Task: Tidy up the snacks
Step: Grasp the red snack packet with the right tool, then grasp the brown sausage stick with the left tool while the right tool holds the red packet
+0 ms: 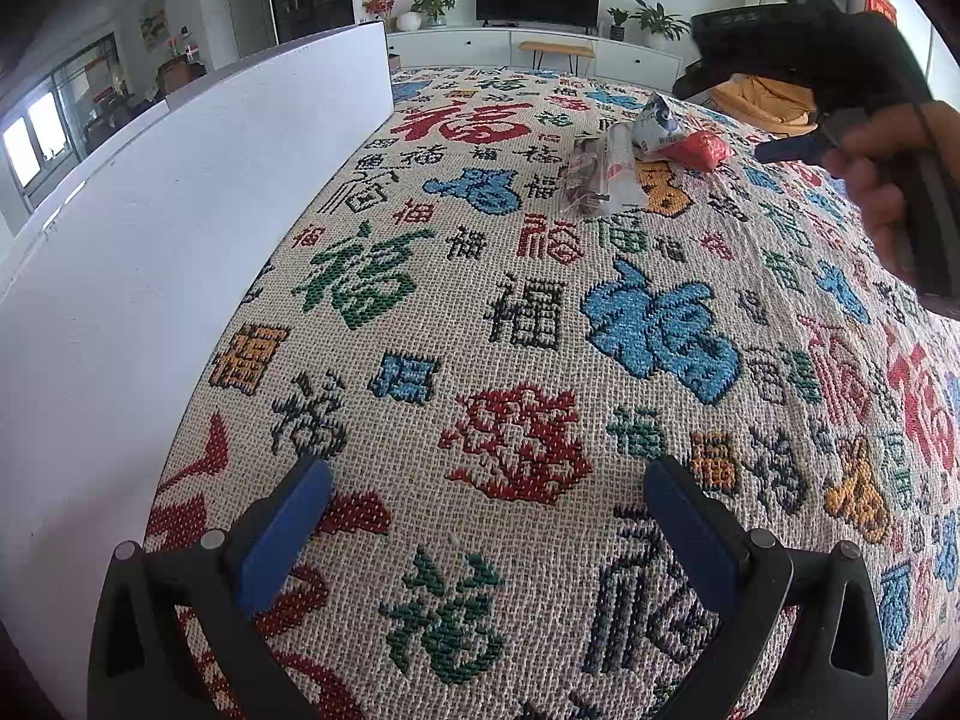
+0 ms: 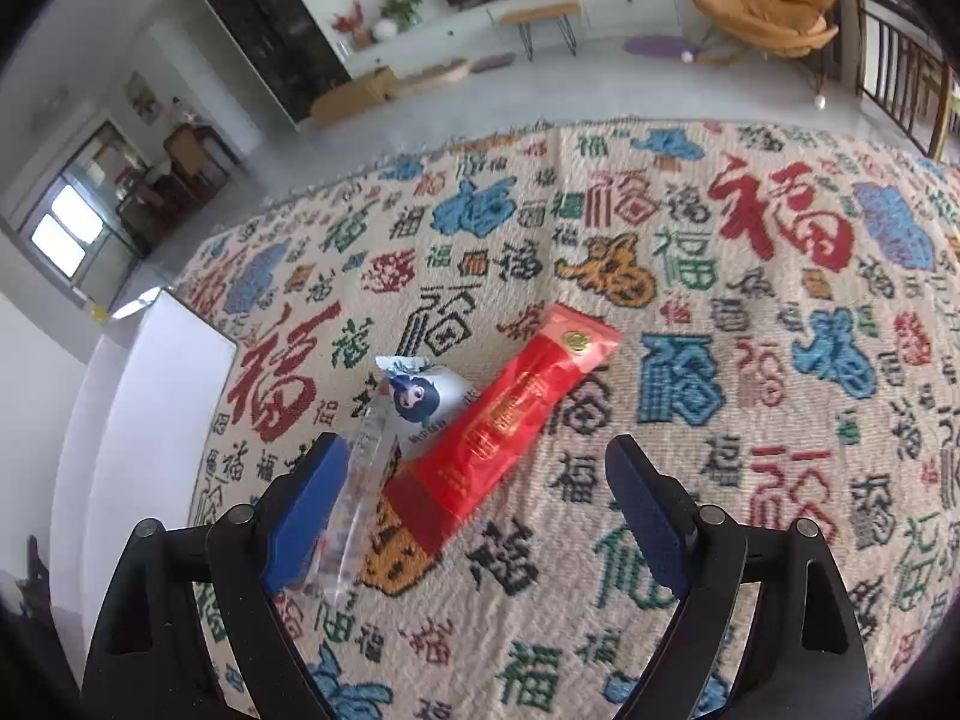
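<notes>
Three snacks lie together on the patterned cloth. A long red packet lies diagonally. A white packet with a blue cartoon face lies left of it. A clear plastic packet lies against the left finger of my right gripper, which is open just above the snacks and holds nothing. In the left wrist view the same pile shows far off: the red packet, the white packet, the clear packet. My left gripper is open and empty over the cloth. The right gripper hovers above the pile.
A white box wall runs along the left edge of the cloth; its corner shows in the right wrist view. Beyond the cloth are a TV cabinet and an orange chair.
</notes>
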